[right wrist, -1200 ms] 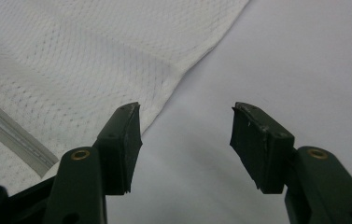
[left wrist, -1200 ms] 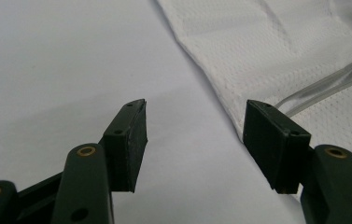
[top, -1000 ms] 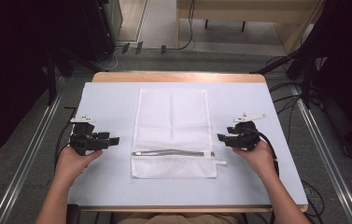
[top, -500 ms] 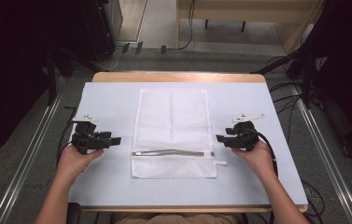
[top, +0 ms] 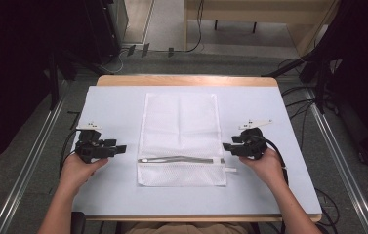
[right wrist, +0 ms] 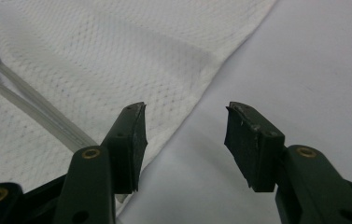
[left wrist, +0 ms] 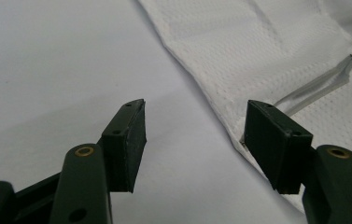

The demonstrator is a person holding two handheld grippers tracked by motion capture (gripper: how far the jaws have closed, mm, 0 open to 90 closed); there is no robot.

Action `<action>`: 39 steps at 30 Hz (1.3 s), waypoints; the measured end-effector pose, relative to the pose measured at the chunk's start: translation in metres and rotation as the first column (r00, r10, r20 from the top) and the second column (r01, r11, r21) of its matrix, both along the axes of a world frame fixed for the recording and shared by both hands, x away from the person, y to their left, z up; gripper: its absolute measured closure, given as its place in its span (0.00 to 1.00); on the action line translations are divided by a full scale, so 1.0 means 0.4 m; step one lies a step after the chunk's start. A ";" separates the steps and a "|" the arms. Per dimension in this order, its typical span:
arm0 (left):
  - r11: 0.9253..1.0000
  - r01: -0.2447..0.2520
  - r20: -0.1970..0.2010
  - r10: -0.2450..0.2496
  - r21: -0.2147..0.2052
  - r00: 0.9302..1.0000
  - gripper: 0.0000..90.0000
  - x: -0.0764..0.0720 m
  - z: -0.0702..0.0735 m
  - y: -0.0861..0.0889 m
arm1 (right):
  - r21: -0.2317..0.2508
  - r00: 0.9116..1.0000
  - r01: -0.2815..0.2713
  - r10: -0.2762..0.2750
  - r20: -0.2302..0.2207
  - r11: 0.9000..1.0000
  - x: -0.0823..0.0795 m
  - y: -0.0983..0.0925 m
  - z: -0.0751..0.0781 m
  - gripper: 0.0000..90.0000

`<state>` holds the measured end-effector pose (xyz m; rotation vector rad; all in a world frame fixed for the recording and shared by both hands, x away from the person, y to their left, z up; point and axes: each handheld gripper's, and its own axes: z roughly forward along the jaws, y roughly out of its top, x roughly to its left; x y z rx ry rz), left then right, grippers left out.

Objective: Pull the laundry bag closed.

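A person's forearms enter from the near edge of the counter (top: 123, 195), each hand gripping a black two-jaw claw low over the pale blue surface. The left hand (top: 77, 169) holds the left claw (top: 121, 147), which points inward at a white mesh laundry bag (top: 181, 126). The right hand (top: 267, 165) holds the right claw (top: 226, 146), which faces the bag from the other side.

In the left gripper view, the left claw (left wrist: 194, 123) stands open with nothing between its jaws. One jaw sits over bare counter (left wrist: 47, 70), while the other is at the hemmed edge of the mesh bag (left wrist: 257, 46). Whether that jaw touches the fabric cannot be told. In the right gripper view, the right claw (right wrist: 185, 123) is likewise spread and empty, straddling the edge of the bag (right wrist: 94, 56). One jaw is above the mesh and the other above the counter (right wrist: 313, 60).

The bag lies flat in the middle of the counter, running lengthwise away from the person. Its zipper (top: 181, 159) crosses it near the closer end, level with both claws. A small white tab (top: 230, 169) juts from the bag's right side near the zipper end.

A grey plate tops each claw, and a dark cable (top: 278, 151) loops behind the right one. Beyond the counter's far wooden edge (top: 186, 80) are grey floor, cables and dark equipment.
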<state>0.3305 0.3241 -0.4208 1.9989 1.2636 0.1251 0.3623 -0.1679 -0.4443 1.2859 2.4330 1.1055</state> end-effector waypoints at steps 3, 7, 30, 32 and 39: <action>1.000 0.020 -0.014 -0.020 0.003 1.000 0.47 -0.011 0.000 -0.007 | -0.011 1.000 -0.019 0.019 0.012 1.000 -0.011 0.011 0.012 0.55; 1.000 0.025 -0.007 -0.025 0.001 1.000 0.49 -0.019 0.001 -0.011 | -0.008 0.999 -0.039 0.039 0.015 0.999 -0.023 0.032 0.028 0.57; 0.999 0.035 0.000 -0.035 0.000 0.999 0.55 -0.018 0.008 -0.017 | 0.021 0.990 -0.141 0.141 0.000 0.990 -0.045 0.143 0.062 0.73; 0.999 0.035 0.004 -0.035 0.001 0.999 0.55 -0.018 0.008 -0.018 | 0.016 0.988 -0.155 0.155 0.003 0.988 -0.042 0.158 0.062 0.73; 0.999 0.032 -0.002 -0.032 0.008 0.999 0.54 -0.016 0.005 -0.017 | 0.015 0.981 -0.193 0.193 0.000 0.981 -0.038 0.203 0.069 0.74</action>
